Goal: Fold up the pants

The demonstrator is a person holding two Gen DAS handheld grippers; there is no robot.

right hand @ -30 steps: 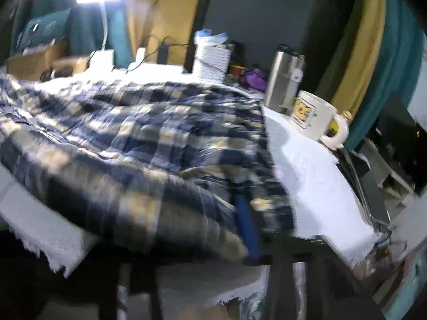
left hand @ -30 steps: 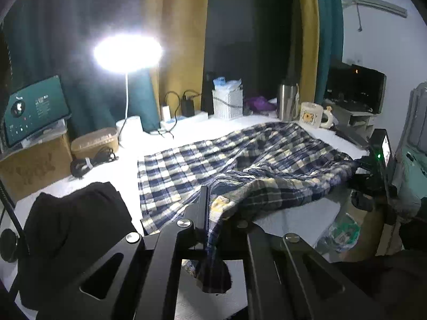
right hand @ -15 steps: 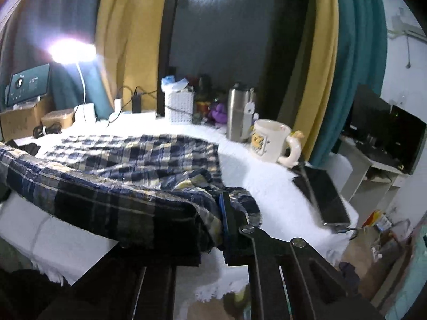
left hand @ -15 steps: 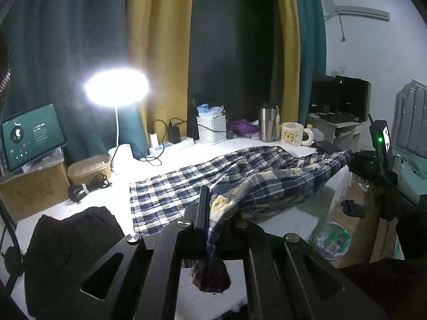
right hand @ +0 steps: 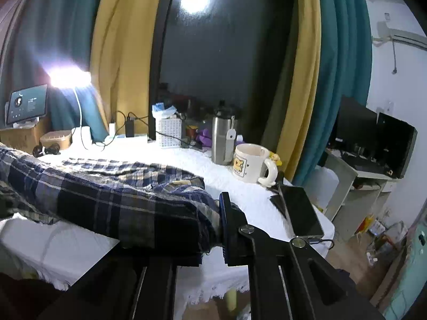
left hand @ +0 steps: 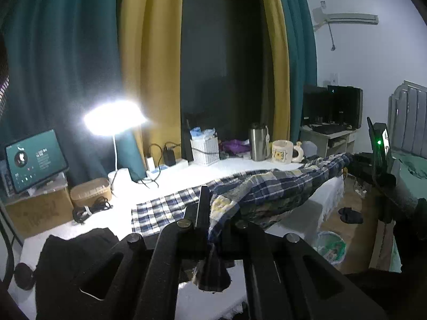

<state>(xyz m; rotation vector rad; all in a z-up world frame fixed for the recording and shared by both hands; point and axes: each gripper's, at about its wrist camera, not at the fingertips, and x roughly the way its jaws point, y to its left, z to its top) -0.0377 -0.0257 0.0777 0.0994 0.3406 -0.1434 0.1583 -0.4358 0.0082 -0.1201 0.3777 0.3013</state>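
Table (left hand: 186,176) covered by white cloth, fringed at near edge. Plaid pants (left hand: 165,208) partly flat on cloth, one end raised clear. Black garment (left hand: 72,261) at near left corner. Along back edge, left to right: cardboard box (left hand: 34,213) bearing tablet (left hand: 34,160), oval basket (left hand: 90,192), lamp (left hand: 114,117), power strip (left hand: 170,165) with chargers, white basket (left hand: 205,150), steel tumbler (right hand: 222,141), mug (right hand: 252,166). Phone (right hand: 300,210) flat near right edge, just beside mug. Cable coil (left hand: 90,209) before oval basket.
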